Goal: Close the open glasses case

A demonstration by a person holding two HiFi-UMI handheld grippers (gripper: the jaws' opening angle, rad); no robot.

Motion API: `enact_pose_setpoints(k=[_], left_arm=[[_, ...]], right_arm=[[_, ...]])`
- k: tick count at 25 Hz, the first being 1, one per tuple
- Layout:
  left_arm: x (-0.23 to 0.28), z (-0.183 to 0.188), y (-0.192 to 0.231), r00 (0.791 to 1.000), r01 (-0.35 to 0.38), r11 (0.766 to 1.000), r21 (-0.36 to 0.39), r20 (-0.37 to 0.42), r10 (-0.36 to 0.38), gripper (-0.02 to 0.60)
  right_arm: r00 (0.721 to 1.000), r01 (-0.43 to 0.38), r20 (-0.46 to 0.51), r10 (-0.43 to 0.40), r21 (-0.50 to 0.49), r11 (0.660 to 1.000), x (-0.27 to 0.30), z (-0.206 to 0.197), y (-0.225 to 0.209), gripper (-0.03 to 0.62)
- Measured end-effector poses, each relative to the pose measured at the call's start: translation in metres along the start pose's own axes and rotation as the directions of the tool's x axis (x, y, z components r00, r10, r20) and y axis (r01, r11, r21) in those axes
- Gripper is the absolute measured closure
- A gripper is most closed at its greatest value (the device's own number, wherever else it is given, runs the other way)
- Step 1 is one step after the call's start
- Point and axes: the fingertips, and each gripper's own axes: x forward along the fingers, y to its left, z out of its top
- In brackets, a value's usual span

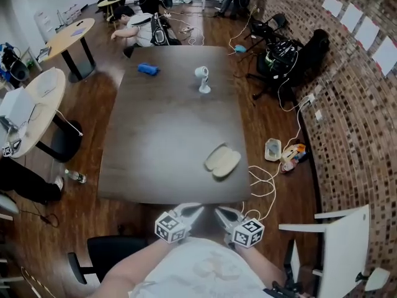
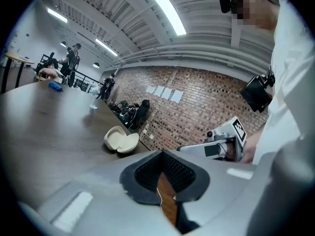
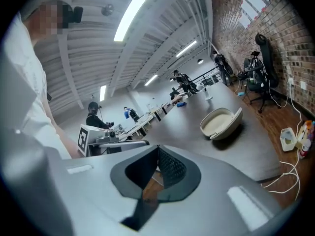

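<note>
– Looking down at the dark bench, where is the glasses case?
– It lies open near the bench's front right edge, cream halves spread, nothing touching it.
– And the tools?
– The left tool and right tool hover side by side just off the near edge, both clenched on nothing, well apart from the case.

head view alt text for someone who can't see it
An open cream glasses case lies by the near right corner of the dark table. The left gripper and right gripper, both shut and empty, hang short of it.
</note>
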Motion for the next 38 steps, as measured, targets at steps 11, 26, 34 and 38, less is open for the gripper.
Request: enact_pose_setpoints(k=[11,26,34,38], left_arm=[[-0.022,0.021,0.049,0.996,0.083,0.996,-0.007,-0.028,-0.084,0.575],[-0.029,0.018,0.075,0.998,0.052,0.997,-0.053,-0.018,-0.053,0.575],[-0.018,0.039,0.088,0.999,0.012,0.999,-0.031,-0.038,-0.013,0.575],[0.001,0.057,0.091,0.999,0.008,1.000,0.007,-0.052,-0.007,0.575]], right_arm=[[0.984,0.179,0.021,-0.179,0.024,0.984,0.026,0.012,-0.012,0.586],[0.981,0.196,-0.016,-0.195,0.026,0.980,0.049,0.020,-0.033,0.586],[0.986,0.168,-0.003,-0.168,0.043,0.985,0.062,0.045,-0.058,0.585],[0.990,0.138,0.029,-0.138,0.032,0.990,0.065,0.069,-0.071,0.585]])
